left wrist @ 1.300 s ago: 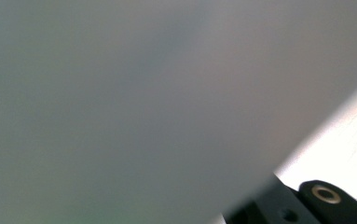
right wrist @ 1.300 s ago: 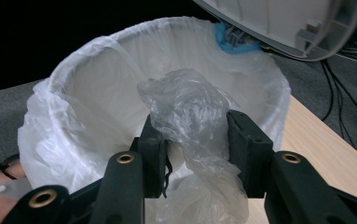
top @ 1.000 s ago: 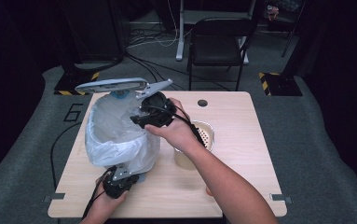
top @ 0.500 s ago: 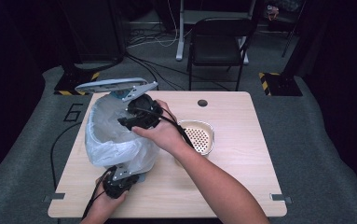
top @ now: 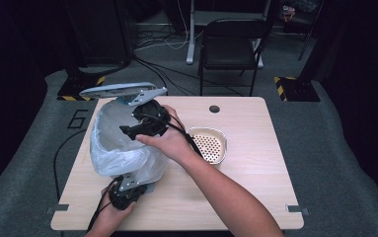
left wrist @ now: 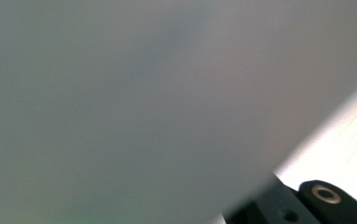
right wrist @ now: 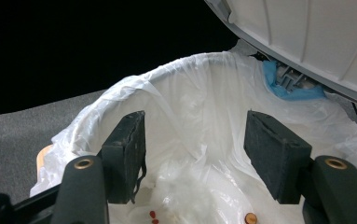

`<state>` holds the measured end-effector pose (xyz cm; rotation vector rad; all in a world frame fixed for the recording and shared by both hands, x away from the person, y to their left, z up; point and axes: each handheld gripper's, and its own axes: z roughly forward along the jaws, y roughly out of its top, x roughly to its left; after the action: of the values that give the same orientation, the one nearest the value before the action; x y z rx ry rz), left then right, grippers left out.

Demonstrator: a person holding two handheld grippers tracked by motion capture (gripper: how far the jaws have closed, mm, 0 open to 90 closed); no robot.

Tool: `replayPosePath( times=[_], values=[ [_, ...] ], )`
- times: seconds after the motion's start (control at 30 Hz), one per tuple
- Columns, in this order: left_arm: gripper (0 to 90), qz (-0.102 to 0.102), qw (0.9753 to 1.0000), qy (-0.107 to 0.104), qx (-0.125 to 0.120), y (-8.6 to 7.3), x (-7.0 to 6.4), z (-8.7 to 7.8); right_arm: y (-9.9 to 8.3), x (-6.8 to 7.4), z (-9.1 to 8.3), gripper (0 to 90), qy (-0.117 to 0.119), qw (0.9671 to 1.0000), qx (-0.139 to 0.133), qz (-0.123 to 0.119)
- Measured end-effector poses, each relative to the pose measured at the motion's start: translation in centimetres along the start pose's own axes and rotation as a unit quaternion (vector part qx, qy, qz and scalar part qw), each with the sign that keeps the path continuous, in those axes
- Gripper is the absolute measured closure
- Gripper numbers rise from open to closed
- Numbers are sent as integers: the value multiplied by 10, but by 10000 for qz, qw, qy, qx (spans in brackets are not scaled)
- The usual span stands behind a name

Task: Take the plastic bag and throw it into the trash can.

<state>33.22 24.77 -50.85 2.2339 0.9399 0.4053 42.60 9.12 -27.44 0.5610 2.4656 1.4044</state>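
A bin lined with a white plastic bag stands on the left of the table, its grey lid raised. My right gripper hangs over the bin's mouth, open and holding nothing. In the right gripper view that gripper points down into the bag, where small red and brown scraps lie at the bottom. My left gripper sits low against the bin's front base. The left gripper view is a close grey blur, so its jaws cannot be judged.
A white perforated strainer bowl rests on the wooden table right of the bin. A round cable hole is near the far edge. A black chair stands behind the table.
My right gripper has moved left, from the bin's right rim to over the middle of its mouth, which uncovers the strainer bowl. The left gripper has stayed at the bin's base.
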Motion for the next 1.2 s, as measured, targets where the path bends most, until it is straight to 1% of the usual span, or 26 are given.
replayPosePath(
  times=[0.07, 0.2, 0.23, 0.33, 0.37, 0.4, 0.43, 0.47, 0.5, 0.6, 0.63, 0.67, 0.7, 0.83, 0.87, 0.9, 0.93, 0.97, 1.03, 1.07, 1.1, 1.13, 1.17, 1.2],
  values=[
    [900, 0, 10000, 2, 1, 0, 0, 0, 0, 2, -2, 384, -6, 10000, -12, -16],
    [900, -13, 10000, 4, -2, 0, 0, 0, -1, 4, -13, 399, -50, 9999, -65, -98],
    [900, -78, 10000, 10, -42, 0, -1, 0, -1, 5, -15, 403, -48, 9999, -60, -110],
    [900, -23, 10000, 7, -2, 0, 0, 0, -4, 5, -26, 410, -107, 9998, -45, -137],
    [900, -82, 10000, 12, -43, 0, -1, 0, -6, 5, -30, 410, -125, 9998, -43, -149],
    [900, -24, 10000, 10, -5, 0, 0, 0, -8, 4, -34, 411, -137, 9998, -38, -118],
    [900, -35, 10000, 11, -10, 0, 0, 0, -9, 3, -37, 411, -141, 9998, -42, -108],
    [900, -67, 10000, 16, -29, 0, -1, 0, -12, 1, -42, 411, -168, 9998, -54, -95],
    [900, -31, 10000, 11, -6, 0, 0, 0, -13, -1, -46, 414, -202, 9998, -67, -63],
    [900, -27, 10000, 10, -4, 0, 0, 0, -19, -7, -59, 422, -360, 9993, -109, -61],
    [900, -52, 10000, 3, -66, 0, -1, 1, -22, -9, -63, 426, -425, 9990, -118, -55],
    [900, 23, 10000, -5, -51, 0, 0, 1, -24, -12, -67, 428, -476, 9988, -123, -51],
    [900, -13, 9999, -24, -161, 0, 0, 2, -27, -14, -71, 433, -523, 9985, -128, -31],
    [900, -27, 9999, -25, -166, 0, -1, 2, -41, -26, -86, 438, -744, 9971, -83, 112],
    [900, -30, 9998, -31, -181, 0, -1, 2, -45, -30, -88, 440, -799, 9967, -83, 116],
    [900, 114, 9999, -1, -60, 1, 2, 0, -50, -33, -92, 434, -904, 9958, -45, 158],
    [900, -17, 9999, -26, -163, 0, 0, 2, -53, -36, -93, 434, -972, 9951, -30, 165],
    [900, -18, 9999, -25, -162, 0, 0, 2, -58, -40, -96, 451, -1053, 9943, -4, 177],
    [900, -19, 9999, -24, -161, 0, 0, 2, -66, -46, -99, 483, -1097, 9938, 2, 200],
    [900, 47, 9999, -4, -110, 0, 1, 1, -71, -48, -101, 491, -1160, 9930, -11, 222],
    [900, -144, 9996, -56, -250, 0, -2, 3, -76, -51, -103, 499, -1225, 9922, 16, 218],
    [900, -126, 9996, -60, -242, 0, -2, 3, -80, -53, -104, 509, -1317, 9910, 13, 254],
    [900, -113, 9996, -60, -234, 0, -2, 2, -85, -56, -106, 517, -1350, 9906, 21, 232],
    [900, -117, 9996, -60, -236, 0, -2, 2, -91, -60, -107, 525, -1409, 9896, 28, 293]
  ],
)
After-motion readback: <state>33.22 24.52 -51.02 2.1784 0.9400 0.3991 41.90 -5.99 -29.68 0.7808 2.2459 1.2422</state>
